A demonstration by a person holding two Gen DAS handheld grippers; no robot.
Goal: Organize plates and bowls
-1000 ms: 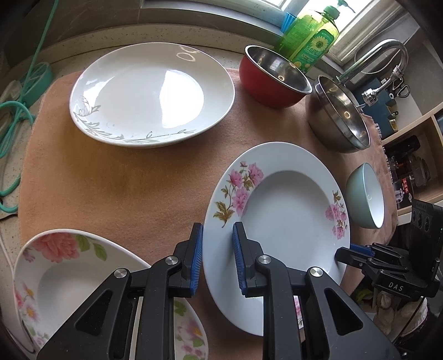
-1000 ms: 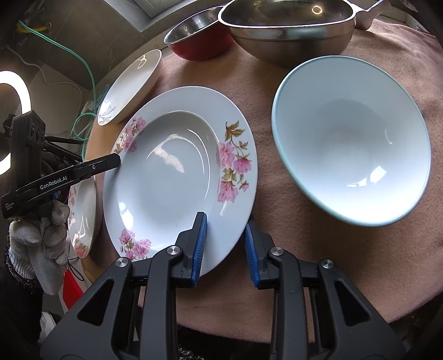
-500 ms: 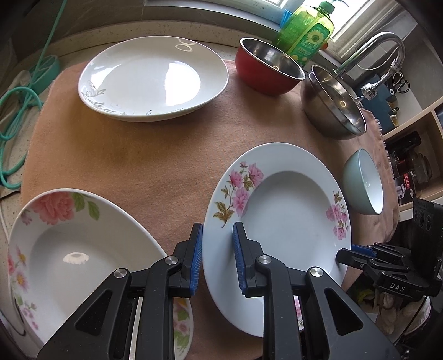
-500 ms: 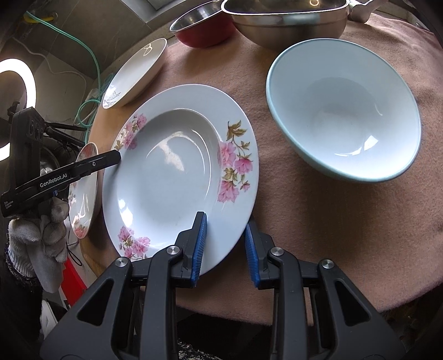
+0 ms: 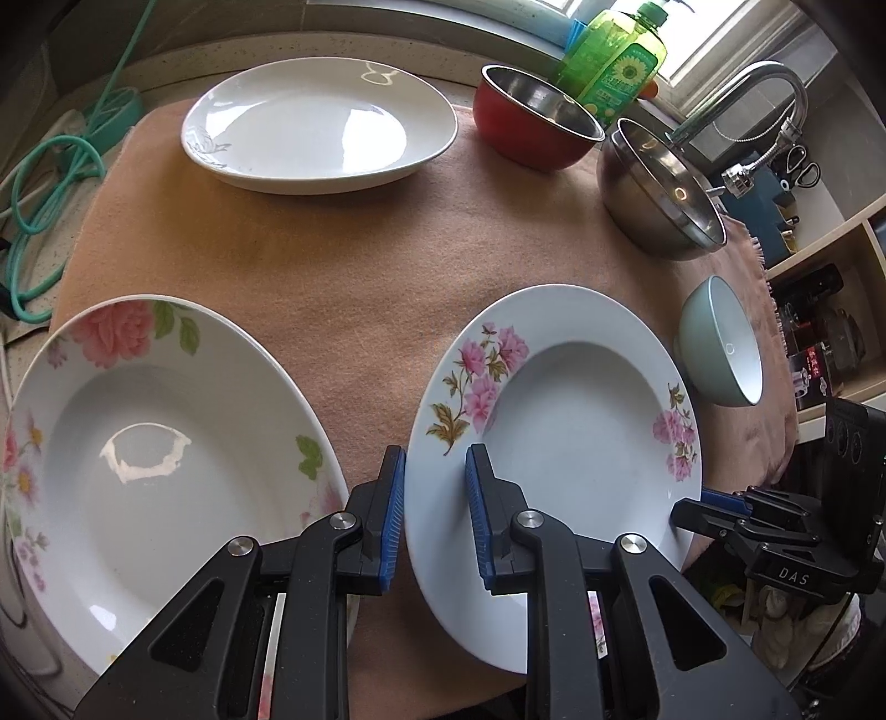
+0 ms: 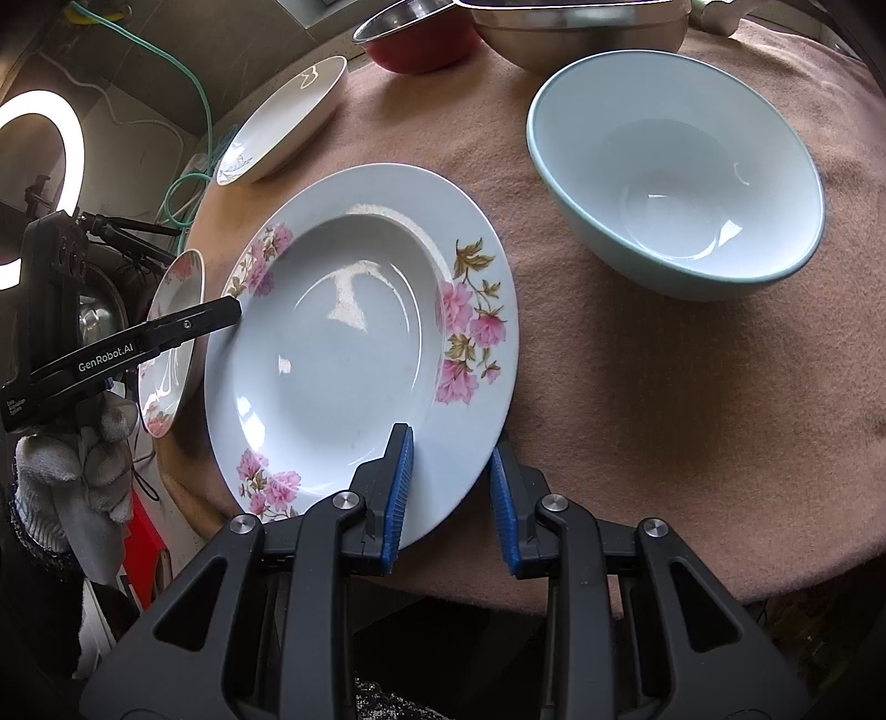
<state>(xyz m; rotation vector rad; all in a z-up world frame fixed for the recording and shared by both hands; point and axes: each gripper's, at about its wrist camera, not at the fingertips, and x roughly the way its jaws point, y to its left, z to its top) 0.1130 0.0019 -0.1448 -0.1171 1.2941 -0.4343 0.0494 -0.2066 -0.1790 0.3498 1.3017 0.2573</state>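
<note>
Now the rose plate (image 5: 155, 443) is seen waiting on the left, and beside it the pink-flower plate (image 5: 565, 421) is clamped at its rim by the left gripper (image 5: 434, 518) and the right gripper (image 6: 451, 495), likely so it can be stacked.

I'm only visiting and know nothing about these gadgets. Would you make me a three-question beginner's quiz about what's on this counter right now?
1. True or false: both grippers clamp the rim of one pink-flowered plate.
2. Which bowl sits nearest that plate? A) red bowl B) steel bowl C) pale blue bowl
3. Fill in: the green bottle by the window has a ____ on its label.

Key
1. True: the left gripper and right gripper hold opposite edges.
2. C
3. sunflower
</note>
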